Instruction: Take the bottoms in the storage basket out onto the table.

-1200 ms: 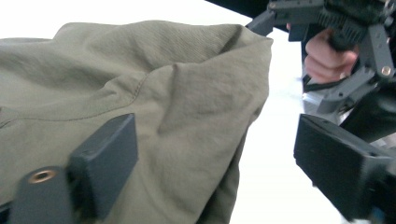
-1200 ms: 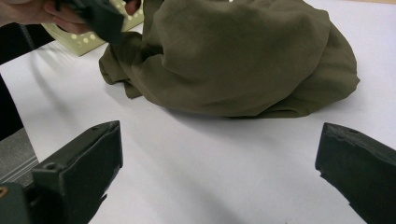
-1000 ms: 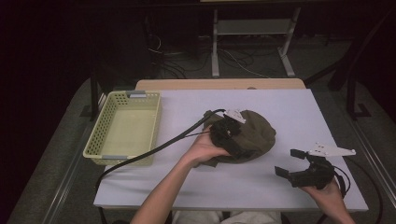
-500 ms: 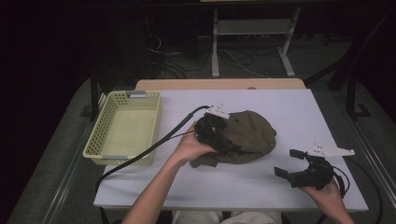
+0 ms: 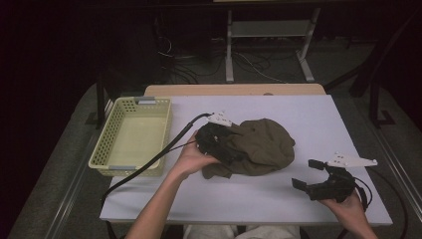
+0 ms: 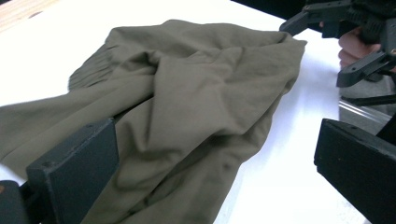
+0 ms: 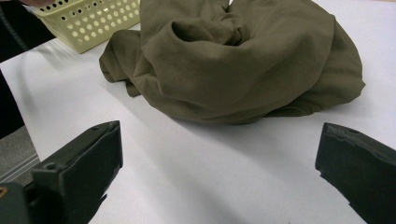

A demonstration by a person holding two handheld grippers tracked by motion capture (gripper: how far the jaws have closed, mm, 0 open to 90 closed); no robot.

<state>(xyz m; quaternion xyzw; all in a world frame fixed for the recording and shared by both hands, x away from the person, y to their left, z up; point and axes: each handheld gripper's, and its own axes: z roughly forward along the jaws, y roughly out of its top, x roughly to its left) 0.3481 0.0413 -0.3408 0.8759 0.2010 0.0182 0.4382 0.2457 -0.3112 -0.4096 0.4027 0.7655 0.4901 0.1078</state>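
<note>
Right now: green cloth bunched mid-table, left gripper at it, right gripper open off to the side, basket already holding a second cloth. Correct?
Not quite. The high view shows the basket empty. The rest holds: cloth bunched mid-table, left gripper at it, right gripper open off to the side.

A white-topped table (image 5: 318,114) stands on grey floor (image 5: 59,164) before a dark, cable-strewn background.

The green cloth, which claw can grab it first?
Probably the left claw: its open jaws already sit on the cloth. The right claw, open too, is off to the side on bare table.
</note>
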